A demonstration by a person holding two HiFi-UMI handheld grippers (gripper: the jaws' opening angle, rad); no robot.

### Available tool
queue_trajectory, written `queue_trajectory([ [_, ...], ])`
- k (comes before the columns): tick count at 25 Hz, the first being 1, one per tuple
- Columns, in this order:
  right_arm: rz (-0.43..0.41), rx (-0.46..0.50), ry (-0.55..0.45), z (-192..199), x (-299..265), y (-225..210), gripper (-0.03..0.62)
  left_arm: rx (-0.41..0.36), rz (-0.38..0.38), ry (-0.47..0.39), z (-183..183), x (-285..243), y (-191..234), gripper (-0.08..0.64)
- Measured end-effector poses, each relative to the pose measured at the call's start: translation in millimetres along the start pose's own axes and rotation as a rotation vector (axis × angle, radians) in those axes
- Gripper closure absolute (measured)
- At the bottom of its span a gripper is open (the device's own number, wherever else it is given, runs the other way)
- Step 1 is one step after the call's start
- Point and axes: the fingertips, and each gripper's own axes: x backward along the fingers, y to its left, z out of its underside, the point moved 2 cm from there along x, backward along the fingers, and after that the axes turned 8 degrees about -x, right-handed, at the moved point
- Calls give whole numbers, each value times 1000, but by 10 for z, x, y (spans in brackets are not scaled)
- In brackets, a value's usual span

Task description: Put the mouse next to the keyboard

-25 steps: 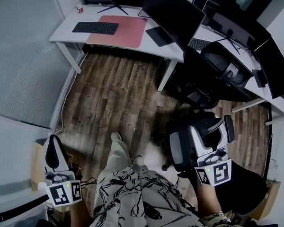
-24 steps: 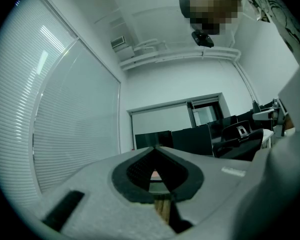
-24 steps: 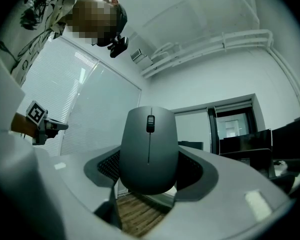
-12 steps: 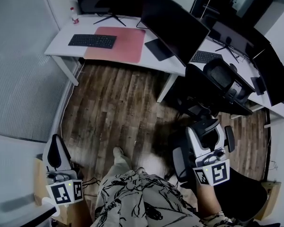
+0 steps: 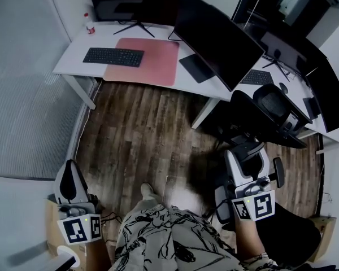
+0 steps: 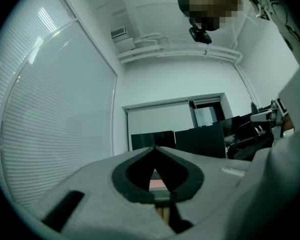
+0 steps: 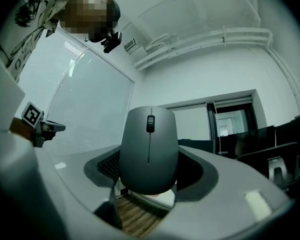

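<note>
A black keyboard [image 5: 114,56] lies on a white desk [image 5: 73,52] at the far left, partly on a pink desk mat [image 5: 150,61]. A grey mouse [image 7: 149,149] with a scroll wheel fills the middle of the right gripper view, and my right gripper [image 7: 149,156] is shut on its sides. In the head view that right gripper [image 5: 247,158] hangs low at the right, over the wooden floor and far from the desk. My left gripper [image 5: 71,186] is low at the left. In its own view the left gripper [image 6: 154,150] has its jaws together with nothing between them.
Black monitors [image 5: 212,35] stand along the desk, and a small bottle [image 5: 89,22] sits at its back corner. Black office chairs [image 5: 274,114] and a second desk with a keyboard [image 5: 254,77] are at the right. Window blinds [image 5: 22,95] line the left. Wooden floor [image 5: 141,129] lies between me and the desk.
The head view has shifted, so the desk and keyboard now sit a little lower and further right in it. The person's foot has stepped. Both grippers hold the same pose.
</note>
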Motion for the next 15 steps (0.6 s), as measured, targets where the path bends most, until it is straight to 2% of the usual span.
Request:
queue_trajectory([
  [15,54,8,-6,120,-750,385,287,-3,77,-18,184,-704,620,560],
])
